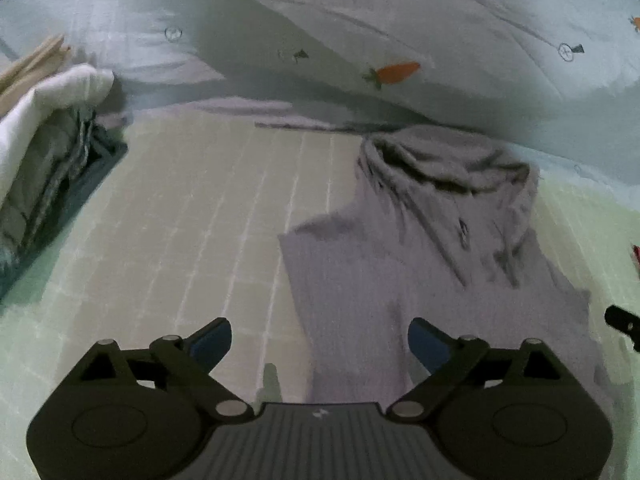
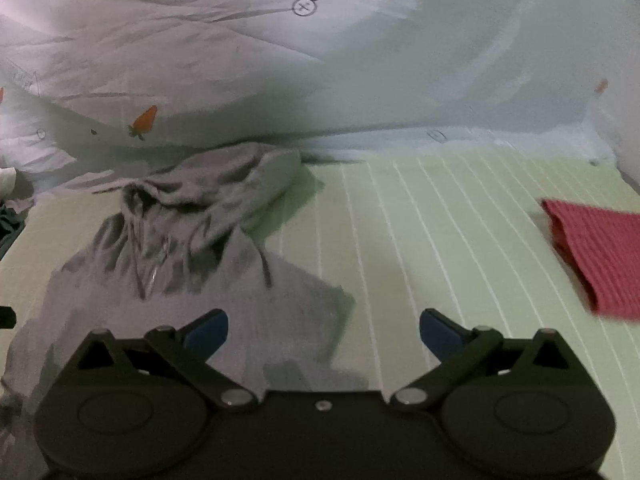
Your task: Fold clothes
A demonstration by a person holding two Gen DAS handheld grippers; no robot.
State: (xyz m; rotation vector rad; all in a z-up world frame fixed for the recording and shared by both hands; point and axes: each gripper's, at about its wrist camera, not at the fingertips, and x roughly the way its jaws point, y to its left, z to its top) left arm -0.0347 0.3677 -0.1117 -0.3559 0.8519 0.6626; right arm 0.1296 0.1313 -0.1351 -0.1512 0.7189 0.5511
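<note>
A grey hooded garment [image 1: 436, 248] lies on the pale green striped sheet [image 1: 192, 216], hood bunched toward the quilt and body partly folded. In the left wrist view my left gripper [image 1: 319, 340] hovers over the garment's near left edge, jaws wide apart with nothing between the blue pads. In the right wrist view the same garment [image 2: 192, 264] lies left of centre. My right gripper [image 2: 323, 334] hangs over its near right edge, jaws spread wide and empty. A black part of the right gripper [image 1: 624, 322] shows at the right edge of the left wrist view.
A white quilt with carrot prints [image 1: 400, 40] is heaped along the far side. A stack of folded clothes [image 1: 48, 160] lies at the left. A folded red cloth [image 2: 596, 252] rests on the sheet at the right. Bare sheet [image 2: 440, 232] lies between it and the garment.
</note>
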